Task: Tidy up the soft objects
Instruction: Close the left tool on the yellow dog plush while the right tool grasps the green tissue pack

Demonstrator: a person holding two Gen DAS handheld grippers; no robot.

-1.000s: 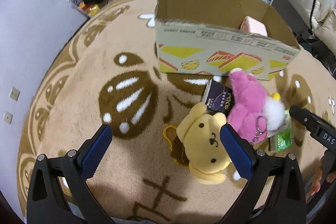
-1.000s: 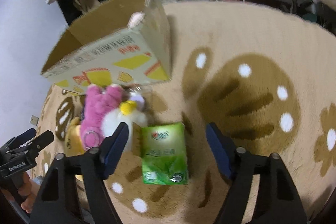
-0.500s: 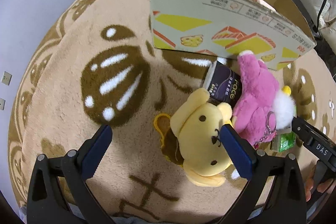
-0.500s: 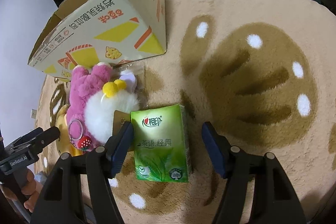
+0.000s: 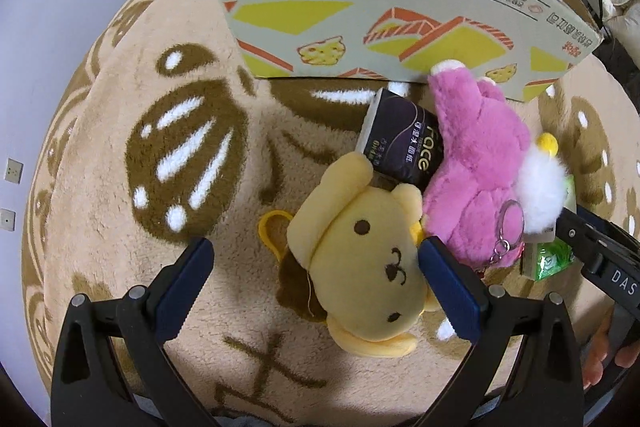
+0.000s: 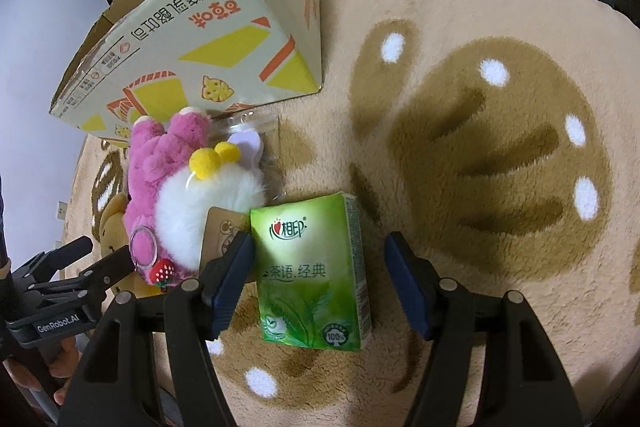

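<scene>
A: Where do my grippers stand?

B: My left gripper (image 5: 316,285) is spread wide over the yellow plush bear (image 5: 360,259), gripping nothing; its right pad sits at the bear's cheek. My right gripper (image 6: 320,283) straddles the green tissue pack (image 6: 312,275) with jaws parted, a gap on the right side, nothing held.

A: And the other soft things?

B: From the bear, the pink plush (image 5: 476,183) lies at 2 o'clock, the dark tissue pack (image 5: 400,143) at 12, the cardboard box (image 5: 392,7) beyond, all on the rug (image 5: 120,267).

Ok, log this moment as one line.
left gripper: open over yellow bear plush | right gripper: open around green tissue pack | box: behind
</scene>
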